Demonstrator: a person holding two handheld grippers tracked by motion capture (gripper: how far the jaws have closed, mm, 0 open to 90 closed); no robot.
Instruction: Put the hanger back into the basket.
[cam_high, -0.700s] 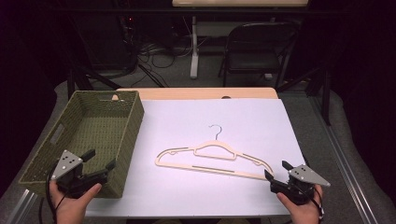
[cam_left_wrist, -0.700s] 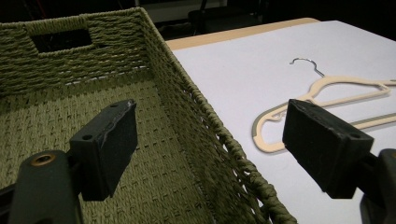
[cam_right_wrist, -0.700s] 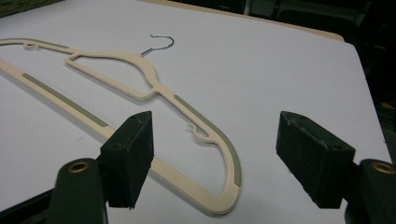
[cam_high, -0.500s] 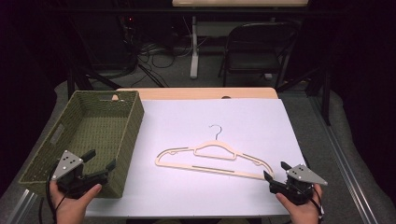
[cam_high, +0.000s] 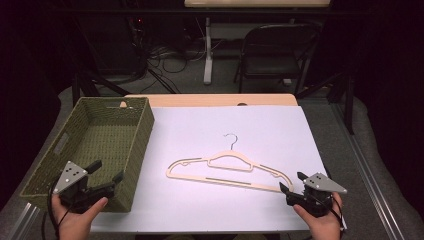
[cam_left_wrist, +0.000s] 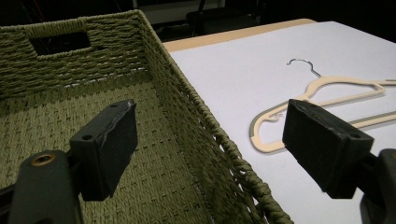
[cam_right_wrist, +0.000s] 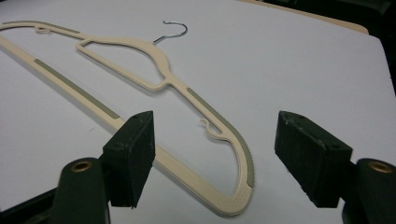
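A cream plastic hanger (cam_high: 227, 170) with a metal hook lies flat on the white sheet, hook pointing away from me. My right gripper (cam_high: 294, 183) is open just off the hanger's right end, jaws wide apart. In the right gripper view the hanger (cam_right_wrist: 154, 70) runs between and beyond the jaws, its rounded end near my right gripper (cam_right_wrist: 215, 158). My left gripper (cam_high: 105, 172) is open over the near right wall of the green woven basket (cam_high: 55, 165). In the left gripper view that basket wall (cam_left_wrist: 205, 126) runs between the jaws, and the hanger (cam_left_wrist: 322, 93) lies farther right.
The white sheet (cam_high: 260, 130) covers a wooden table, whose far edge (cam_high: 210, 100) shows beyond it. The basket's inside (cam_left_wrist: 56, 112) looks bare. A black folding chair (cam_high: 275, 50) and cables stand on the floor behind the table.
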